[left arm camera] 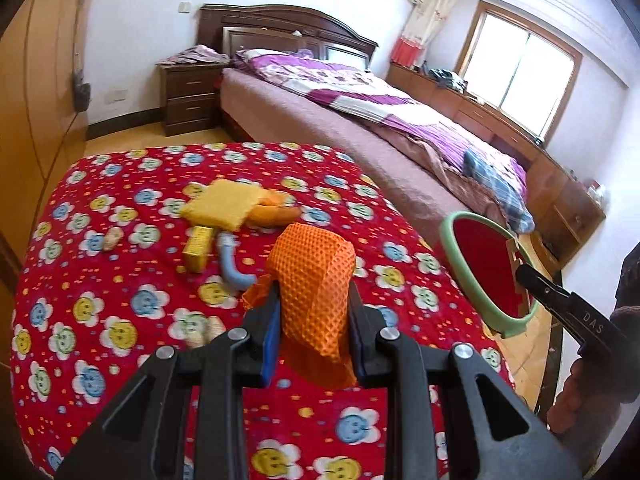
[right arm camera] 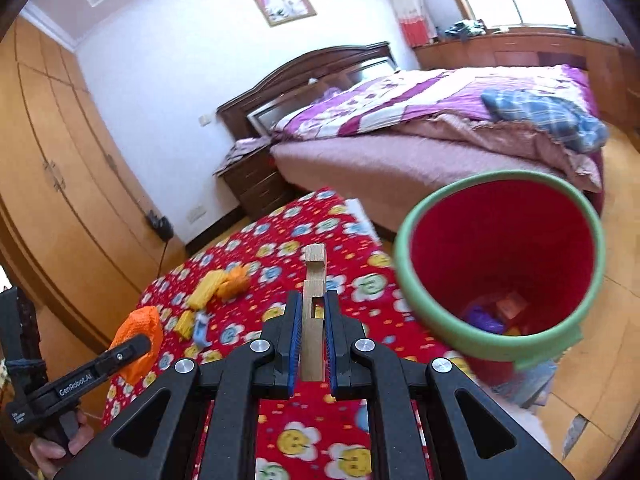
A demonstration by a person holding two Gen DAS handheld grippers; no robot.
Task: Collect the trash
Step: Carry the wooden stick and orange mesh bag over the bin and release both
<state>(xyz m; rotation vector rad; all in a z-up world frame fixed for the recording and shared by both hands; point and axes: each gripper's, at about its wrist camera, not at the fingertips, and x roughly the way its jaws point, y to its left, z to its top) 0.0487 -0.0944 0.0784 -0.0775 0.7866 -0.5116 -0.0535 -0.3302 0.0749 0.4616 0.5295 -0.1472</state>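
My left gripper is shut on a crumpled orange mesh cloth, held above the table with the red flowered cover. At the table's right edge, my right gripper is shut on a wooden handle that sits at the rim of a red bin with a green rim. The bin hangs tilted, mouth toward me, with purple and orange scraps at its bottom. On the table lie a yellow cloth, an orange piece, a yellow box and a blue strip.
A bed with a purple quilt stands beyond the table, with a dark nightstand beside it. Wooden wardrobes line the left wall. Wooden floor shows to the right of the table, under the bin. A hand grips each tool.
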